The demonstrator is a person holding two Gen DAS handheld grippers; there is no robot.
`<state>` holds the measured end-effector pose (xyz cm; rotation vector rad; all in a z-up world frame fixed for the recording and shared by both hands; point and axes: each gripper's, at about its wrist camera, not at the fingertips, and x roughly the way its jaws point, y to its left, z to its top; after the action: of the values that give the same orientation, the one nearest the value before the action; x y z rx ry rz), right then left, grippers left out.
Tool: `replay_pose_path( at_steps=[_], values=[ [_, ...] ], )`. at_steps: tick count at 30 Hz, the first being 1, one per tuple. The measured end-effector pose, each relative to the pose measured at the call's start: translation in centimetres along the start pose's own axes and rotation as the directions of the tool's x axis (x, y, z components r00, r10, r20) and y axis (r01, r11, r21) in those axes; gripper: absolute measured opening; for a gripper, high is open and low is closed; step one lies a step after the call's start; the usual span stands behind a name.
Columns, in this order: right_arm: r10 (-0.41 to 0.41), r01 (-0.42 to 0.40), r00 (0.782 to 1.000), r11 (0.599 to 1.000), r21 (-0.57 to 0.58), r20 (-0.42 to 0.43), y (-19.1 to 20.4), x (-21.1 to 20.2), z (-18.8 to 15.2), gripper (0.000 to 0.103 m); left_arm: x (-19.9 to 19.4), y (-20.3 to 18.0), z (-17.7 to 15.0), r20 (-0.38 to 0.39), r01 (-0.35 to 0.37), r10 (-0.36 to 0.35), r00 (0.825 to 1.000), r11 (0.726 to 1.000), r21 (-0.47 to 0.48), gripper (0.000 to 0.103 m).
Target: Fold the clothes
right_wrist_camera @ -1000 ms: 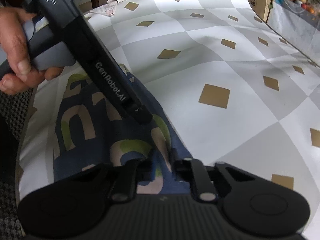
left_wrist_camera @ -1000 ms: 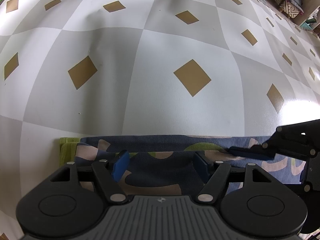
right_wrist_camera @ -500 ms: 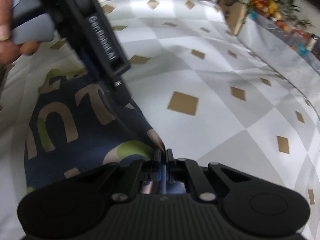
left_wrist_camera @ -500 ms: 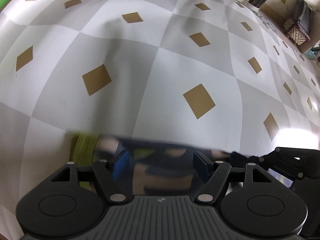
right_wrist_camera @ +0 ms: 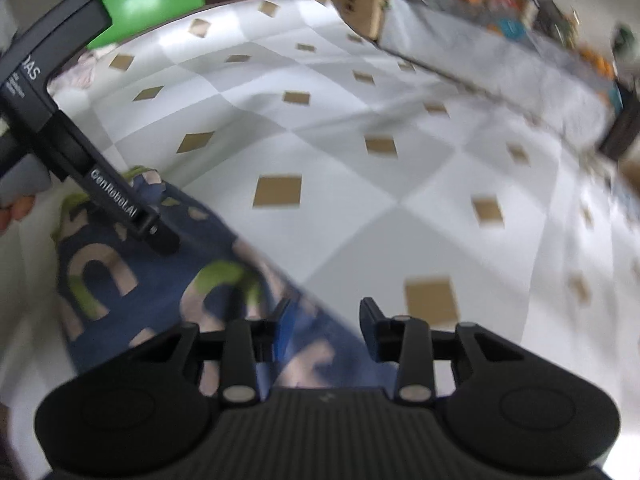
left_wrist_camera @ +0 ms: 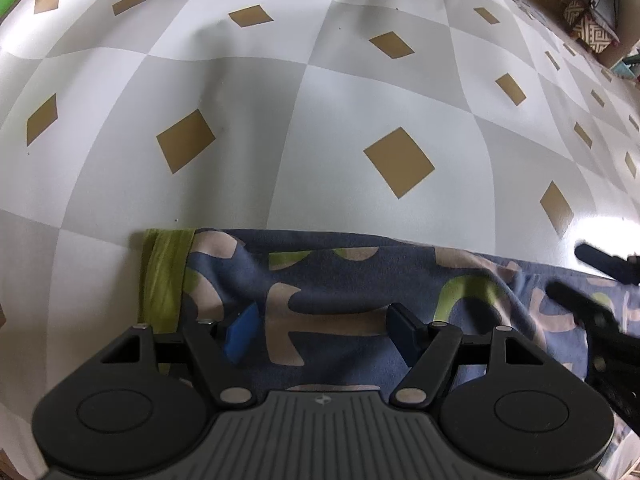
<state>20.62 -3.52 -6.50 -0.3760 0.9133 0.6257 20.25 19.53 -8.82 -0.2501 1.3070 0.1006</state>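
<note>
Folded garment (left_wrist_camera: 360,288) across the lower half of the left wrist view, flat on the counter (left_wrist_camera: 280,120), straight far edge running left to right. Navy cloth printed with beige and lime-green curved shapes; plain lime-green band (left_wrist_camera: 162,276) at its left end. Soft creases near the right end. Counter covered in a grey-and-white check with tan diamonds.

Left gripper (left_wrist_camera: 320,332) over the cloth, pointing steeply down, fingers (left_wrist_camera: 240,334) wide apart, cloth under the gap, nothing pinched. In the right wrist view, same gripper (right_wrist_camera: 160,236) at the left of frame, tip down on or just above the cloth, cannot tell which; hand (right_wrist_camera: 16,208) at the far left edge.

Right gripper (right_wrist_camera: 326,328) at the lower centre of its own blurred view, jaws just opened, fingers (right_wrist_camera: 370,328) apart, garment edge (right_wrist_camera: 312,316) beneath the gap and not clamped. Same gripper (left_wrist_camera: 580,276) at the right edge of the left wrist view, above the garment's right end.
</note>
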Motion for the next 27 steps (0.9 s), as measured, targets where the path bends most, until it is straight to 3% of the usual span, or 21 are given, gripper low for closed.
replay_pose_path(
  at_steps=[6,10,15,21,27],
  values=[
    [-0.032,0.034,0.998,0.999,0.029,-0.06,0.5,1.7,-1.7,0.036,0.4,-0.1,-0.4,-0.009,-0.032,0.032,0.999,0.999,0.014,0.07],
    [-0.032,0.037,0.999,0.991,0.129,-0.044,-0.9,2.4,-1.8,0.039,0.7,0.7,-0.5,-0.009,-0.033,0.033,0.999,0.999,-0.005,0.077],
    [-0.076,0.076,0.997,0.985,0.157,-0.009,-1.7,3.0,-1.6,0.046,0.9,1.0,-0.3,-0.001,-0.029,0.029,1.0,0.999,-0.033,0.078],
    [-0.044,0.045,0.999,0.967,0.251,-0.008,-3.0,2.3,-1.1,0.046,1.0,1.1,-0.3,0.001,-0.028,0.028,1.0,0.999,-0.031,0.081],
    [-0.143,0.161,0.985,0.959,0.233,-0.092,-3.8,1.7,-1.4,0.047,-1.2,-0.2,-0.1,0.068,-0.048,0.047,0.997,0.999,0.012,0.081]
  ],
)
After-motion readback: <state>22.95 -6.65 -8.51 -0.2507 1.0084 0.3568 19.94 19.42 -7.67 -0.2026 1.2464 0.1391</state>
